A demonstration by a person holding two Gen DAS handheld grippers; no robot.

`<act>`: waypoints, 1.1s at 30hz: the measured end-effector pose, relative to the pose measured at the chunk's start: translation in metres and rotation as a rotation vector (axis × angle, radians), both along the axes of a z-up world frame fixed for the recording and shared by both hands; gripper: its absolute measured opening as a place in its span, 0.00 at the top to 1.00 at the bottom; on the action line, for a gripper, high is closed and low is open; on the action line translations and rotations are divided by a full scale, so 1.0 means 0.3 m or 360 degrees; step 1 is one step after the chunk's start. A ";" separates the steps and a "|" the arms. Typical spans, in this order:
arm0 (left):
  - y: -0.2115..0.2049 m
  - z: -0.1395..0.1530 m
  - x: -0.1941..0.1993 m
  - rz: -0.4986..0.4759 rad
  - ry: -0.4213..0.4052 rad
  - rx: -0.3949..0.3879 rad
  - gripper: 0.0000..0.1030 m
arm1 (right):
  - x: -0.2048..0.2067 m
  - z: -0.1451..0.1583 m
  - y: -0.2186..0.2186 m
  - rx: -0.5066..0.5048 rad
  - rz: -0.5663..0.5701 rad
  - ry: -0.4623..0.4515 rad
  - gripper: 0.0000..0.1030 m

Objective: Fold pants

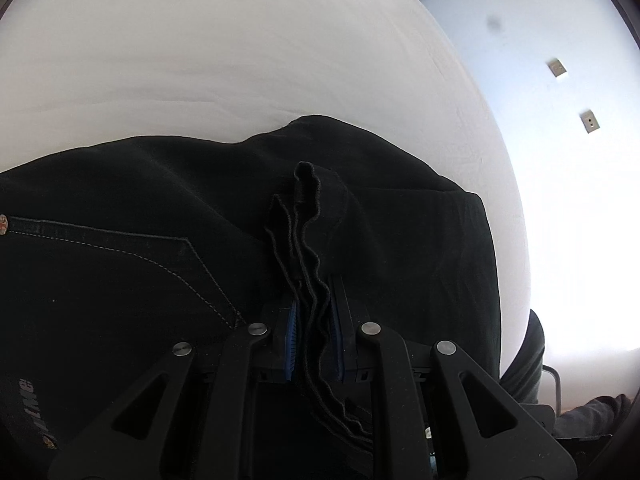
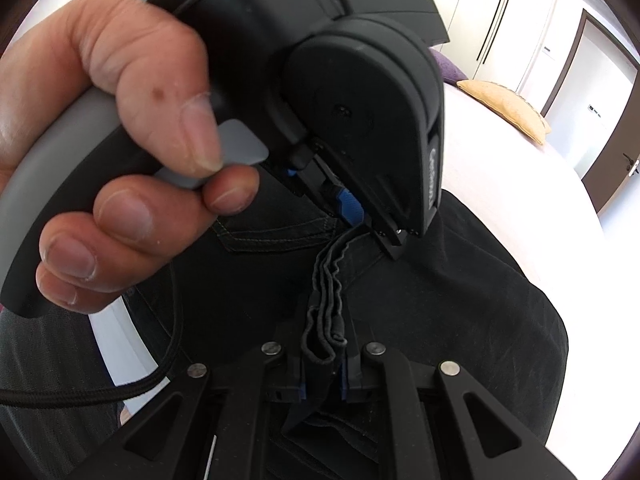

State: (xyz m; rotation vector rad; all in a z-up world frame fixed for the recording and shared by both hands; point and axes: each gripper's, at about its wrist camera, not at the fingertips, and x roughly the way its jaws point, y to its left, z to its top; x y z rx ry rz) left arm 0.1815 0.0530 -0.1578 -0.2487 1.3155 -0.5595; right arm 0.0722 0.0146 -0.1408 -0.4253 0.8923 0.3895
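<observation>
Black pants (image 1: 160, 200) lie spread on a white bed (image 1: 240, 40), with a stitched back pocket (image 1: 140, 264) at the left. My left gripper (image 1: 314, 300) is shut on several bunched layers of the pants' edge (image 1: 304, 216), which stand up between its blue pads (image 1: 293, 322). In the right wrist view my right gripper (image 2: 324, 356) is shut on the same wavy bundle of edges (image 2: 328, 280). Just beyond it the left gripper (image 2: 372, 228), held by a hand (image 2: 120, 120), pinches the far end of the bundle. The two grippers are close together over the pants (image 2: 460, 300).
The bed (image 2: 500, 152) runs on to the right, with a yellow cushion (image 2: 508, 108) and a purple pillow (image 2: 448, 68) at its far side. A black cable (image 2: 120, 388) hangs at the lower left. A dark door (image 2: 612, 120) and white wardrobes stand behind. Pale floor (image 1: 560, 160) shows past the bed edge.
</observation>
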 end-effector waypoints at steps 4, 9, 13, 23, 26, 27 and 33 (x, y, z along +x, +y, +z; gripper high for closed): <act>0.015 0.010 -0.012 0.0009 -0.0014 0.0015 0.88 | 0.000 -0.013 -0.023 -0.0003 0.0030 0.0002 0.88; -0.017 -0.023 -0.067 0.0024 -0.0015 0.0035 0.87 | 0.006 -0.062 -0.051 -0.0023 0.0072 0.0037 0.86; -0.051 -0.054 -0.080 0.0060 0.0008 0.0038 0.84 | 0.037 -0.101 -0.112 0.0071 0.0045 0.0116 0.77; -0.089 0.077 -0.155 0.0171 -0.0202 0.0374 0.73 | 0.046 0.066 -0.627 0.0904 -0.0009 0.0461 0.39; -0.193 0.134 -0.226 0.0125 -0.0322 0.0409 0.73 | 0.110 0.068 -0.897 0.1159 -0.0181 0.0497 0.39; -0.239 0.140 -0.252 0.0099 -0.0356 0.0430 0.73 | 0.138 0.056 -0.977 0.1221 -0.0267 0.0509 0.39; -0.496 0.027 -0.373 0.0007 -0.0360 0.0645 0.73 | 0.309 -0.043 -1.302 0.1668 -0.0422 0.0661 0.37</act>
